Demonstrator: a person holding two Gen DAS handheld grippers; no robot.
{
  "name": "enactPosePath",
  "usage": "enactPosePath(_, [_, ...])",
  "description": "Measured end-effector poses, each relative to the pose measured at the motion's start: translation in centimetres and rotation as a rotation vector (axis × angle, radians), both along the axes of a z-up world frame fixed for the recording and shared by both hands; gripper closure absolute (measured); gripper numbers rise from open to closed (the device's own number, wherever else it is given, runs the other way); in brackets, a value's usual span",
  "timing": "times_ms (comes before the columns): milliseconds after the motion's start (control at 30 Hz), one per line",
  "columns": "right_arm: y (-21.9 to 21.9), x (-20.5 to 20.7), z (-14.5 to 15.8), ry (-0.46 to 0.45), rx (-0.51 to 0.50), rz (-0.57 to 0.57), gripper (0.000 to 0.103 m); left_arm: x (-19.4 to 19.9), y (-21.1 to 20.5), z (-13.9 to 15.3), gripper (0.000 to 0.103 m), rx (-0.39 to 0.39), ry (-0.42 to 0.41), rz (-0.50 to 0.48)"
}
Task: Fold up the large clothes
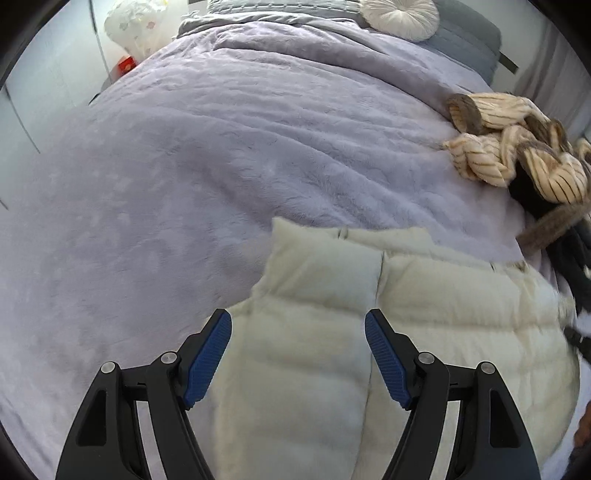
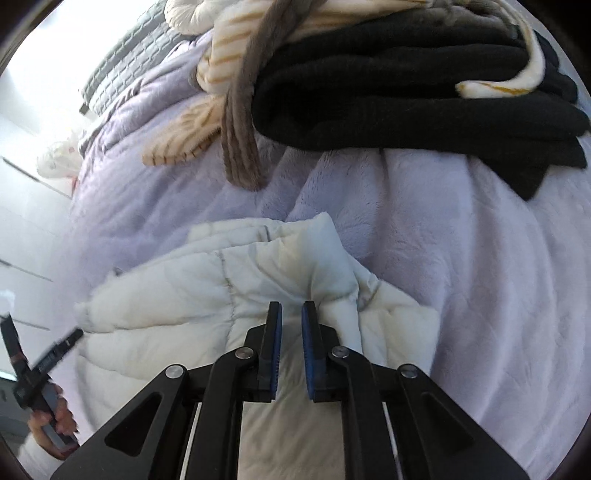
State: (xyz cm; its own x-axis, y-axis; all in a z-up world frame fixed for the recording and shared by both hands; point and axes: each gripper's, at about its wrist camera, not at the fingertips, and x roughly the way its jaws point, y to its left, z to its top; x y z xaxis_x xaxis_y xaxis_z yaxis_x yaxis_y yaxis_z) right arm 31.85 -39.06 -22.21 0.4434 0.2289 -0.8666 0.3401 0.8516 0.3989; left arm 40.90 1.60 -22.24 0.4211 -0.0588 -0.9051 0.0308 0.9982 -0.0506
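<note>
Left wrist view shows a white puffy jacket [image 1: 369, 314] lying on a bed with a soft purple blanket [image 1: 221, 147]. No box or basket shows up in either view. The left claw [image 1: 298, 363] is wide open — its blue pads [image 1: 207, 363] stand on each side of a strip of the jacket, and I cannot tell if they touch it. Far up the bed lies a round white pillow [image 1: 400, 16]. At the right side sits a pile with a cream striped top [image 1: 517, 147].

Right wrist view shows the right claw [image 2: 291, 347] over the same jacket [image 2: 177, 306]. Its jaws are almost closed, with a thin gap between the pads — a fold of jacket bunches at the tips, but I cannot tell if it is pinched. Past the jacket sit folded black clothes [image 2: 406, 92]. At the lower left, a hand [image 2: 55, 421] holds the other tool.
</note>
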Motion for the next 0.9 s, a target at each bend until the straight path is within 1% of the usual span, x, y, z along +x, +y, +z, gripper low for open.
enactPosePath(33, [0.1, -0.3, 0.5, -0.011, 0.011, -0.006, 0.076, -0.7, 0.3, 0.5, 0.027, 0.011, -0.006, -0.013])
enactPosePath(67, [0.3, -0.9, 1.1, -0.023, 0.019, -0.007, 0.068, -1.5, 0.5, 1.0, 0.027, 0.022, -0.01, -0.023])
enactPosePath(100, [0.5, -1.5, 1.6, -0.031, 0.021, 0.0, 0.047, -2.1, 0.7, 1.4, 0.027, 0.023, -0.012, -0.028])
enactPosePath(133, [0.8, -2.0, 2.1, -0.04, 0.021, 0.006, 0.037, -2.8, 1.1, 1.8, 0.027, 0.013, -0.014, -0.03])
enactPosePath(167, [1.1, -2.4, 2.6, -0.049, 0.02, 0.011, 0.037, -3.5, 1.4, 2.2, 0.027, -0.001, -0.017, -0.03])
enactPosePath(200, [1.4, -3.1, 3.1, -0.051, 0.015, 0.015, 0.037, -3.9, 1.8, 2.4, 0.013, -0.009, -0.019, -0.028])
enactPosePath(233, [1.5, -3.5, 3.4, -0.053, 0.015, 0.012, 0.037, -4.6, 2.2, 2.7, 0.002, -0.019, -0.022, -0.02])
enactPosePath(267, [1.5, -4.1, 3.8, -0.058, 0.028, 0.004, 0.037, -5.4, 2.7, 3.0, 0.0, -0.038, -0.039, -0.007])
enactPosePath(333, [1.6, -5.4, 4.3, -0.067, 0.057, -0.016, 0.037, -6.4, 3.2, 3.3, 0.0, -0.06, -0.044, -0.012])
enactPosePath(400, [1.7, -6.5, 4.8, -0.075, 0.066, -0.027, 0.036, -7.2, 3.4, 3.3, 0.0, -0.057, -0.031, -0.021])
enactPosePath(467, [2.0, -7.6, 5.2, -0.084, 0.073, -0.034, 0.025, -8.1, 3.5, 3.3, 0.0, -0.056, -0.024, -0.031])
enactPosePath(500, [2.0, -8.3, 5.4, -0.092, 0.083, -0.04, 0.017, -8.8, 3.6, 3.2, 0.0, -0.055, -0.023, -0.034])
enactPosePath(567, [2.1, -9.8, 5.7, -0.111, 0.102, -0.065, 0.016, -9.8, 3.7, 3.1, 0.0, -0.059, -0.018, -0.027])
enactPosePath(600, [2.1, -10.5, 5.7, -0.109, 0.114, -0.075, 0.009, -10.3, 3.8, 3.0, 0.0, -0.064, -0.014, -0.021])
enactPosePath(633, [2.1, -11.1, 5.6, -0.106, 0.129, -0.084, 0.0, -10.8, 4.0, 2.9, 0.0, -0.071, -0.007, -0.015])
enactPosePath(733, [1.9, -13.1, 5.1, -0.102, 0.179, -0.11, 0.0, -12.2, 4.3, 2.4, 0.0, -0.074, 0.009, -0.015])
enactPosePath(800, [1.7, -14.1, 4.7, -0.089, 0.2, -0.128, 0.0, -12.9, 4.7, 1.6, 0.0, -0.096, 0.041, -0.011])
enactPosePath(833, [1.6, -14.7, 4.5, -0.084, 0.216, -0.137, 0.0, -13.1, 4.9, 1.2, 0.0, -0.12, 0.062, -0.012])
enactPosePath(867, [1.5, -15.3, 4.2, -0.08, 0.24, -0.144, 0.0, -13.4, 5.2, 0.6, 0.0, -0.167, 0.094, -0.007])
enactPosePath(900, [1.4, -15.8, 3.7, -0.073, 0.276, -0.149, 0.0, -13.7, 5.5, 0.1, 0.0, -0.198, 0.109, -0.001])
